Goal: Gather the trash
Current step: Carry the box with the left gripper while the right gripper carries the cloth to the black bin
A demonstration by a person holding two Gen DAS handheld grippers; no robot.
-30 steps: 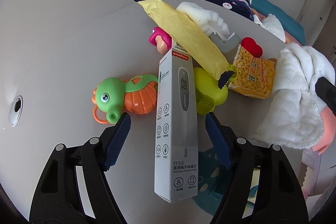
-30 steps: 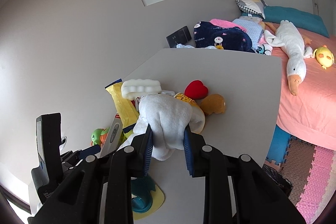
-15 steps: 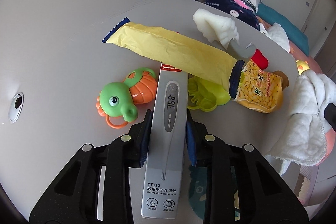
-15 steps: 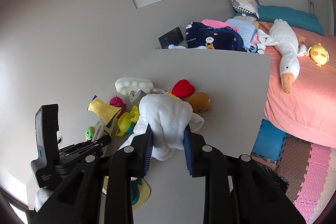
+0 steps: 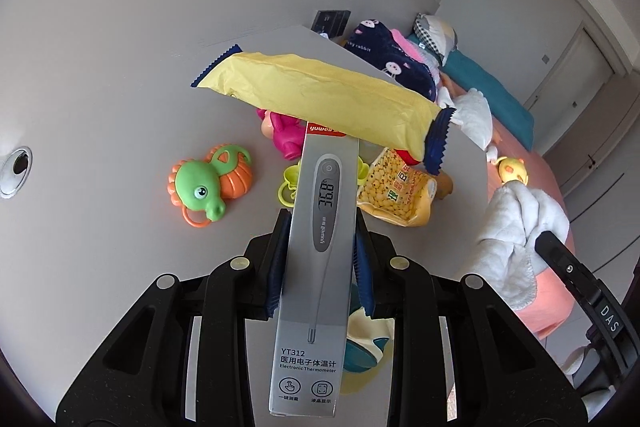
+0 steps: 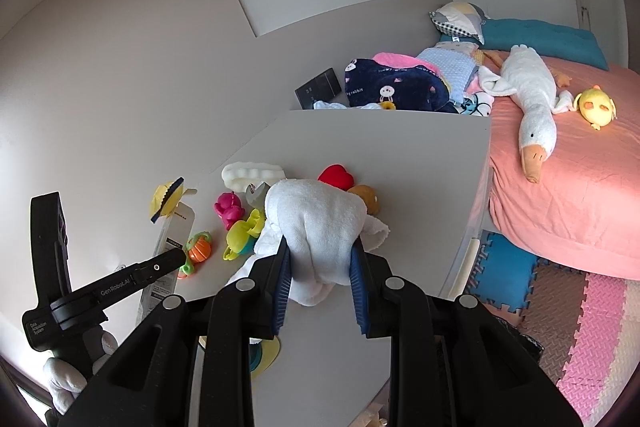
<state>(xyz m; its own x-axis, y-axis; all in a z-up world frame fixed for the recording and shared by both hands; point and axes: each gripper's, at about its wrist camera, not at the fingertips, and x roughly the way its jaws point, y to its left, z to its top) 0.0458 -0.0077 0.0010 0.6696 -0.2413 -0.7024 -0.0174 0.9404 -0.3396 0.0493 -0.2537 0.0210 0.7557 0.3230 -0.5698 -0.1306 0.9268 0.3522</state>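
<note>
Clamping one thermometer box [image 5: 320,227] — left hand-held gripper [image 5: 320,263] — one yellow wrapper [image 5: 320,97] atop.

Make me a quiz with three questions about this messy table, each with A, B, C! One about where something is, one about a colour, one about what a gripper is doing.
1. Where does the yellow wrapper rest?
A. On the far end of the thermometer box
B. On the bed
C. Under the seahorse toy

2. What colour is the seahorse toy's head?
A. Blue
B. Green
C. White

3. What is the right gripper doing?
A. Hanging open
B. Shut on a white cloth
C. Shut on a cup

Answers: 1 A, the wrapper lies across the box's far end. 2 B, its head is green, its body orange. 3 B, both fingers press into the cloth.
</note>
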